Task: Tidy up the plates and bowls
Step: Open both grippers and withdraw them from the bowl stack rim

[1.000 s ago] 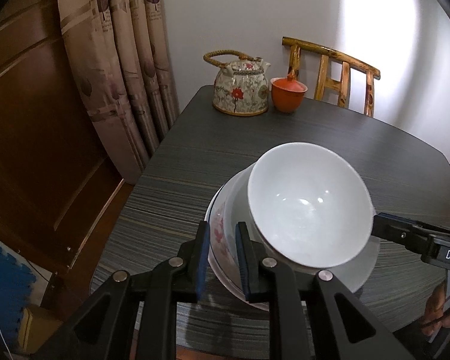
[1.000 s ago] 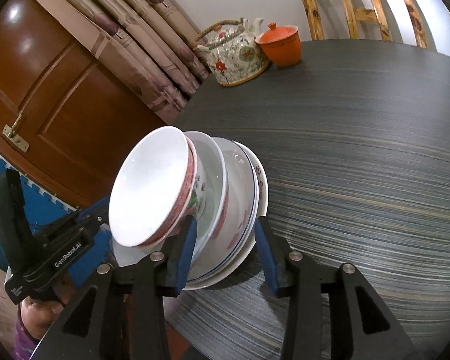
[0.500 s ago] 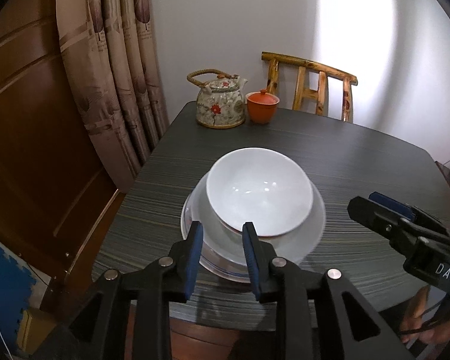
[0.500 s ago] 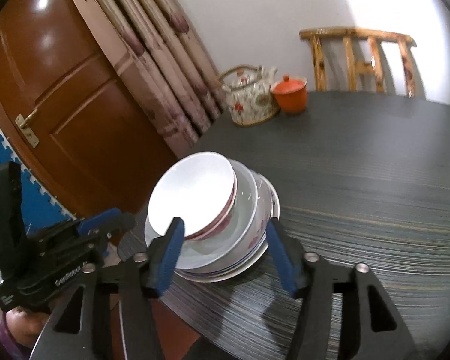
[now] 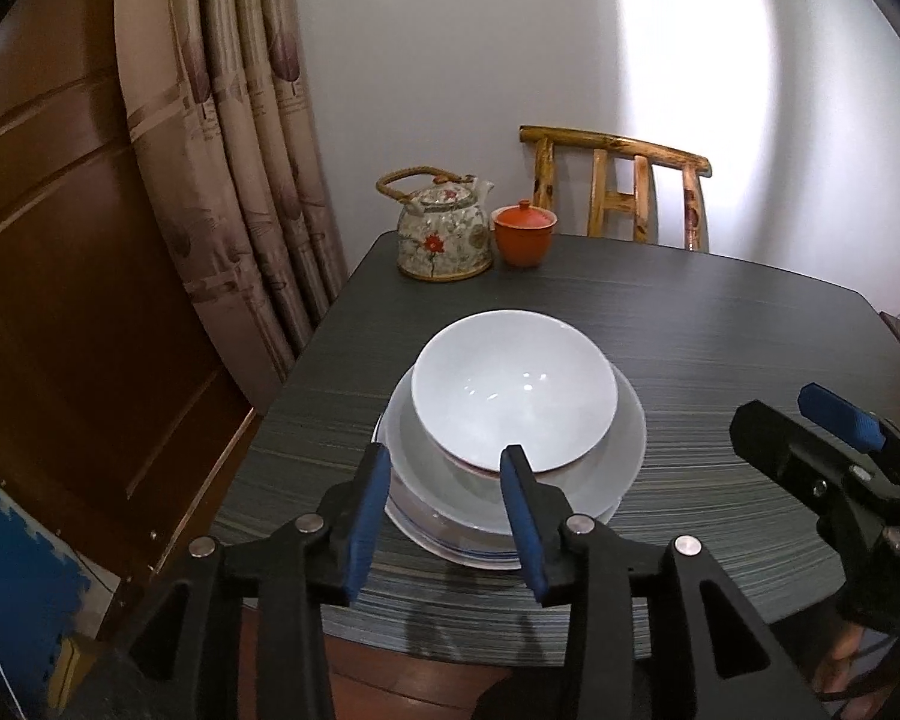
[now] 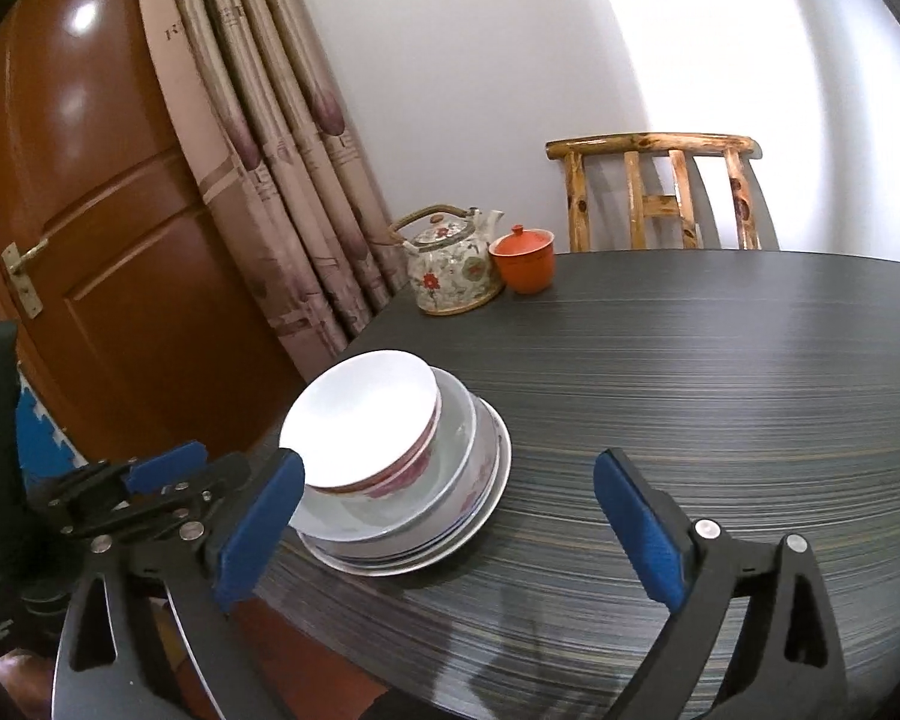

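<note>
A white bowl (image 5: 513, 387) with a red pattern outside tops a stack of a larger bowl (image 5: 621, 450) and plates (image 5: 450, 546) on the dark table (image 5: 720, 330). The same bowl (image 6: 360, 414) and plates (image 6: 480, 510) stand near the table's left edge in the right wrist view. My left gripper (image 5: 444, 516) is open and empty, pulled back just short of the stack. My right gripper (image 6: 450, 528) is wide open and empty, also back from the stack. Each gripper shows at the side of the other's view.
A floral teapot (image 5: 444, 234) and an orange lidded cup (image 5: 522, 234) stand at the table's far left corner. A wooden chair (image 5: 618, 192) is behind the table. Curtains (image 5: 240, 180) and a brown door (image 6: 90, 240) are on the left.
Both grippers have let go of the stack, opened and drawn back and up. The stack, tilted a second ago, now rests flat on the table.
</note>
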Demonstrator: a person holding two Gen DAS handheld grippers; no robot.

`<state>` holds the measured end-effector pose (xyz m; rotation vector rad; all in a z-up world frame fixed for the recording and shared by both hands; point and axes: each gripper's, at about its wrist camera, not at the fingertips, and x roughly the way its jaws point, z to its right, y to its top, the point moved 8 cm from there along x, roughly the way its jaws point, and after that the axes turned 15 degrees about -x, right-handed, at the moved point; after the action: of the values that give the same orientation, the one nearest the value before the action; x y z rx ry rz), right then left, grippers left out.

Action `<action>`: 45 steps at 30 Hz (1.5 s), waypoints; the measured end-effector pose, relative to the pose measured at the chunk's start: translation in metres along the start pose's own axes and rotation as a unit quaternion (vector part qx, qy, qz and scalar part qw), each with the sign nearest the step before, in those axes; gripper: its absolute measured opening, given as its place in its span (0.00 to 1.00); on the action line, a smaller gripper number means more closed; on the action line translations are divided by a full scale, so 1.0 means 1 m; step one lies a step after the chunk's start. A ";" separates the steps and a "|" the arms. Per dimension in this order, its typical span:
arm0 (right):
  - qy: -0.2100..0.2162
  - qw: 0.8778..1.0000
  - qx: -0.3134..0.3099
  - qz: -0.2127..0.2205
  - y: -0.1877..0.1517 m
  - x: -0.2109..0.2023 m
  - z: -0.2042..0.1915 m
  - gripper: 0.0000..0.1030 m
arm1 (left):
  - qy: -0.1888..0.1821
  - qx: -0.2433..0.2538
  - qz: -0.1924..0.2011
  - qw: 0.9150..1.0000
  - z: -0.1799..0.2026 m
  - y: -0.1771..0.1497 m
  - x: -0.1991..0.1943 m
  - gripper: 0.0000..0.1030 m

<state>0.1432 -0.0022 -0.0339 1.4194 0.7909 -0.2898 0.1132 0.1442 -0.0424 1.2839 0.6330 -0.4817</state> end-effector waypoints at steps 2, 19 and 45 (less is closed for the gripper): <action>-0.002 1.000 0.002 0.004 0.001 -0.003 0.000 0.94 | 0.001 0.004 0.008 1.000 0.002 0.001 -0.002 0.39; -0.040 0.999 -0.025 0.026 0.005 -0.018 -0.010 0.97 | -0.010 0.001 0.016 1.000 0.006 0.000 -0.003 0.40; -0.047 0.998 -0.016 0.026 0.003 -0.025 -0.004 0.99 | -0.008 -0.011 0.008 1.000 0.004 -0.002 0.002 0.40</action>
<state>0.1261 -0.0045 -0.0158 1.3833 0.6778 -0.3002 0.1138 0.1403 -0.0441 1.2612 0.6127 -0.4710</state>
